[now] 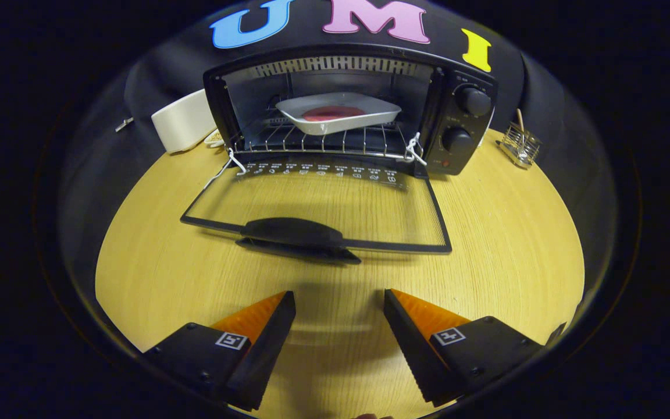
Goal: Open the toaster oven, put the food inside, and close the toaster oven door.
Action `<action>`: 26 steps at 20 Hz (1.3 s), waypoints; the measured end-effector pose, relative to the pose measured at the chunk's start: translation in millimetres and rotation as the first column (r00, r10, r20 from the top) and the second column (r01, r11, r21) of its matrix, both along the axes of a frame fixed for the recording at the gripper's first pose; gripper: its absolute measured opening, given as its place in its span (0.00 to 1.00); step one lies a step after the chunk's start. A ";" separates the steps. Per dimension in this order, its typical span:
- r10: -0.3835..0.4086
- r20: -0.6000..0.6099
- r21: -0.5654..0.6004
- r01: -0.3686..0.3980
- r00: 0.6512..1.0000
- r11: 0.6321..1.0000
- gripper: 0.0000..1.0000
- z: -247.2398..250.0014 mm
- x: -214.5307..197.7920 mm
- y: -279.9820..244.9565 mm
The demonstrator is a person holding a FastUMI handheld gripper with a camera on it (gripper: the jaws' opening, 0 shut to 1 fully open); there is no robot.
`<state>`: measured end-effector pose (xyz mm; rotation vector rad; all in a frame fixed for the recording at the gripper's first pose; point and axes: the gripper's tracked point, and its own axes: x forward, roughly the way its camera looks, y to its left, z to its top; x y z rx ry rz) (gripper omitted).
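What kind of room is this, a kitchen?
Probably a pretend kitchen in a test booth: a black toaster oven with its door open holds a white dish on a round wooden table. The open hand-held gripper hovers, holding nothing.

The table (486,244) looks like pale wood with fine grain, smooth and faintly glossy. The toaster oven (463,125) has a matt black shell; its wire rack (323,142) is bright metal, and the open door (317,201) is clear glass in a dark frame with a smooth black plastic handle (291,231). The tray (338,113) looks glossy white — the food (332,112) on it dull red. The gripper (339,302) holds nothing, its fingers set apart — their inner faces ribbed
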<state>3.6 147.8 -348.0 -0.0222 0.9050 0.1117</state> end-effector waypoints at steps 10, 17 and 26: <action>-0.051 -0.018 0.032 0.052 0.999 0.998 0.99 1.3 29.2 11.6; 0.031 0.037 -0.036 -0.030 0.999 0.999 0.99 18.0 33.1 11.9; 0.129 0.253 -0.024 -0.127 0.959 0.992 0.99 94.1 42.6 19.2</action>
